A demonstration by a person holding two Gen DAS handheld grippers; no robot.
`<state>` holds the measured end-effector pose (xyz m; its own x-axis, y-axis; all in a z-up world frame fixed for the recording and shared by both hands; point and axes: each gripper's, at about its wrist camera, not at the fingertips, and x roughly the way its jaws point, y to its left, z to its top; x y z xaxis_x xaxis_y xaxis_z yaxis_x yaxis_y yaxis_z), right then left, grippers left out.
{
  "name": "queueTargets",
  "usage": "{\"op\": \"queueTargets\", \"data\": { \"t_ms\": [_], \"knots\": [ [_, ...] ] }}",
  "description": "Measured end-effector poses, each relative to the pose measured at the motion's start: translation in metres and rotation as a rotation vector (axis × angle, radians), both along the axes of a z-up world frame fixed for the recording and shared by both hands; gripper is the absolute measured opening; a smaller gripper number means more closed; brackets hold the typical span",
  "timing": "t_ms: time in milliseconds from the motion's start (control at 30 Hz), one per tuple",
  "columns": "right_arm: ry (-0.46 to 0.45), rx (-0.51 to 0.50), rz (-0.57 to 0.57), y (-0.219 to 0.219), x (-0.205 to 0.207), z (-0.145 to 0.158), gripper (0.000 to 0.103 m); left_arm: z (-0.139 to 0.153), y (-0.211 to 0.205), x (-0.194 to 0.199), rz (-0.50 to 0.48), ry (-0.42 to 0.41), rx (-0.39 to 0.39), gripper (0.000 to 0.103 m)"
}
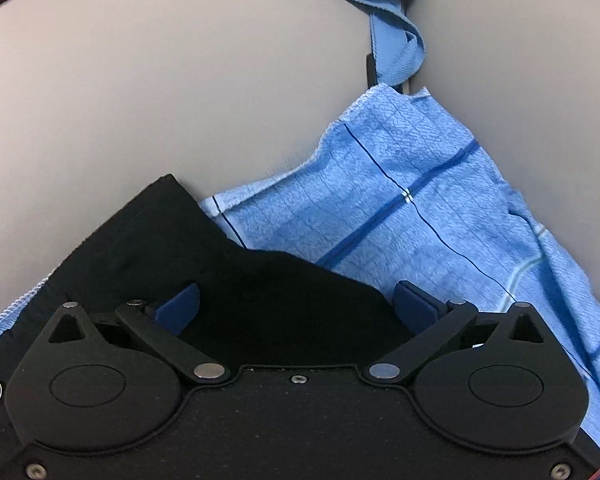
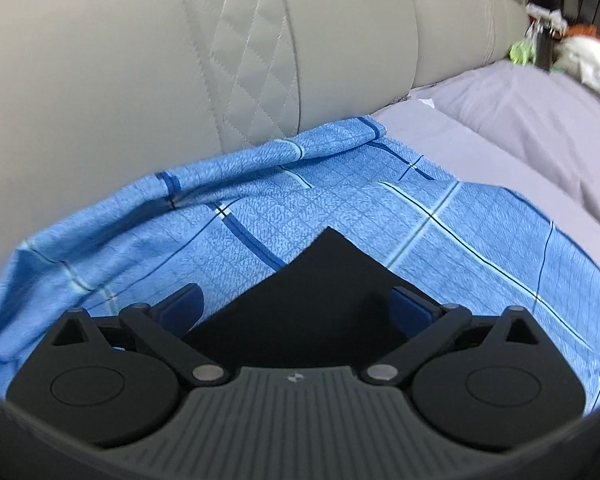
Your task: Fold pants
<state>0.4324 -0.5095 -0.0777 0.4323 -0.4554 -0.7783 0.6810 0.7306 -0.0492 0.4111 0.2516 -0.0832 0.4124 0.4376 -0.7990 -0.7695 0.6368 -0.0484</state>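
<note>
I am hovering my left gripper (image 1: 298, 304) and right gripper (image 2: 298, 306), fingers spread and released, over the black pants (image 1: 204, 248) lying on the blue checked cloth (image 2: 440, 216). Next: grasping corners at twelve o'clock, folding over.

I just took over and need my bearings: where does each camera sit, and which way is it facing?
Left wrist: on the left gripper, angled down at black pants over a blue checked cloth; fingers spread.
Right wrist: on the right gripper, facing the quilted backrest above a pants corner; fingers spread.
Shared: pants and checked cloth. No hand shows.
</note>
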Motion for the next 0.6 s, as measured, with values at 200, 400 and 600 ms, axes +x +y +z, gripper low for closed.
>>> {"op": "queueTargets", "data": {
  "t_ms": [200, 400, 600],
  "knots": [
    [0.006, -0.060, -0.061, 0.0007, 0.0088, -0.0125, 0.103, -0.0023, -0.0003, 0.0016, 0.044, -0.006, 0.011, 0.103],
    [-0.006, -0.071, -0.042, -0.0038, 0.0074, -0.0136, 0.097, -0.0019, 0.0005, 0.0025, 0.045, 0.006, 0.017, 0.103],
    [0.008, -0.098, -0.023, -0.0010, 0.0067, -0.0055, 0.056, 0.0035, 0.0053, 0.0054, 0.065, 0.019, -0.019, 0.091]
  ]
}}
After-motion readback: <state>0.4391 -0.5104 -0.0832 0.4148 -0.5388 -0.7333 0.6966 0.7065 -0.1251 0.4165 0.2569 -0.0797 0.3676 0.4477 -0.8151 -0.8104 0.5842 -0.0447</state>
